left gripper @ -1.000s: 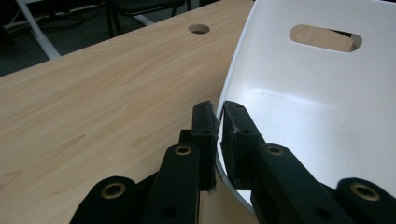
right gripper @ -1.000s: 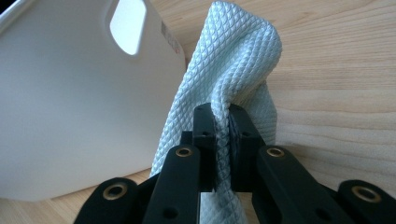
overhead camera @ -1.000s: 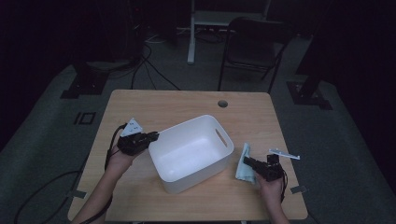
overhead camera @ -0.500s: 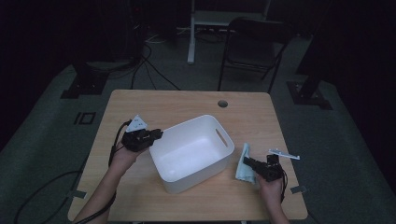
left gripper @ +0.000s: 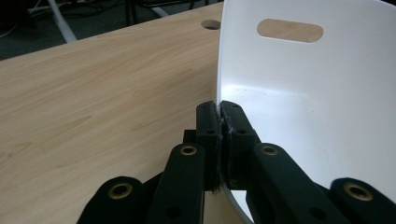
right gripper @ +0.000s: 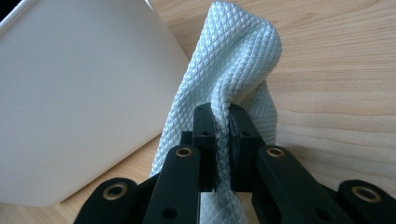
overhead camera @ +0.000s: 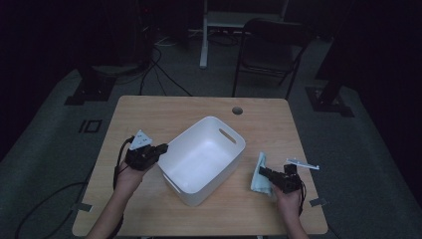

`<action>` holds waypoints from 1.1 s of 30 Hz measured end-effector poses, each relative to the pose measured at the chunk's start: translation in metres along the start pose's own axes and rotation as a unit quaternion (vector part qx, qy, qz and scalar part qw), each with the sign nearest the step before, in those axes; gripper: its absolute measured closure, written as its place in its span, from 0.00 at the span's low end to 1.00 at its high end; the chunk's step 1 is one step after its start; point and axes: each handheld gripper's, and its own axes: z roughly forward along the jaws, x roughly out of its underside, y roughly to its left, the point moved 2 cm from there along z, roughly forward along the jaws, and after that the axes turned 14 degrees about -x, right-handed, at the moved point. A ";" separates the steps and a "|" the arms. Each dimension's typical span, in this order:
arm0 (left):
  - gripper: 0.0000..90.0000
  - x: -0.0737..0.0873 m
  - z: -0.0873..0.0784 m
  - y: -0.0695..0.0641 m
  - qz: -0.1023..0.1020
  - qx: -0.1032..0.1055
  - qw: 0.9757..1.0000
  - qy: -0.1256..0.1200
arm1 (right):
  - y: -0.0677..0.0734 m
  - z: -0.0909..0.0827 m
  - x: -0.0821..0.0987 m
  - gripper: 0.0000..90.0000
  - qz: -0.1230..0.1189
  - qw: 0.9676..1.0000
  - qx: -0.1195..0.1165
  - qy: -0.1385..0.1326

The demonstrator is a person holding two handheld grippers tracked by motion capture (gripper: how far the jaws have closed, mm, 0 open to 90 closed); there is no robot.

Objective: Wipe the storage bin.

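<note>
Now, cloth (right gripper: 233, 70): pale mint, diamond-quilted weave, soft; a fold stands up and bunched; lies on the surface just right of the tub, near the front right edge (overhead camera: 260, 174).
Right tool (overhead camera: 269, 174): jaws together, clamped on a pinched fold of the cloth; fabric squeezed thin between the pads (right gripper: 205, 135); judged a pick-up grip, taken at a ridge so the limp cloth lifts as one piece.
Tub (overhead camera: 204, 154): white plastic, smooth, glossy, rounded corners, thin wall, slot handle (overhead camera: 227, 135) at the far end; nothing inside; sits mid-surface, turned at an angle.
Left tool (overhead camera: 161, 148): jaws closed on the tub's near-left rim, one jaw inside the wall, one outside (left gripper: 219, 135); jaws have just been closing, thin wall between them; judged a steadying hold so the light tub won't slide or tip when the cloth goes in.
Tub vs cloth: near, apart in the high view; tub wall looms beside the cloth in the right gripper view.
Surface (overhead camera: 159, 114): light wood-grain laminate, flat, round cable hole (overhead camera: 237, 110) at the far edge.
Hands: left hand (overhead camera: 130, 175) and right hand (overhead camera: 287, 201) come in from the front edge, cables trailing.
Around: dark room, folding chair (overhead camera: 271, 47) behind the surface, cables on grey floor.
Step judged: cloth gripped, not yet lifted; tub braced to receive it.
</note>
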 end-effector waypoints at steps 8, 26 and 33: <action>0.96 0.006 -0.006 -0.007 -0.017 -0.010 1.000 -0.011 | 0.004 0.004 -0.004 0.93 -0.006 1.000 -0.006 0.003; 0.96 0.007 -0.005 -0.008 -0.014 -0.014 1.000 -0.014 | 0.048 0.009 -0.039 0.93 -0.047 0.996 -0.061 -0.053; 0.96 0.007 -0.004 -0.008 -0.011 -0.010 1.000 -0.013 | 0.052 0.026 -0.043 0.93 -0.047 0.996 -0.066 -0.044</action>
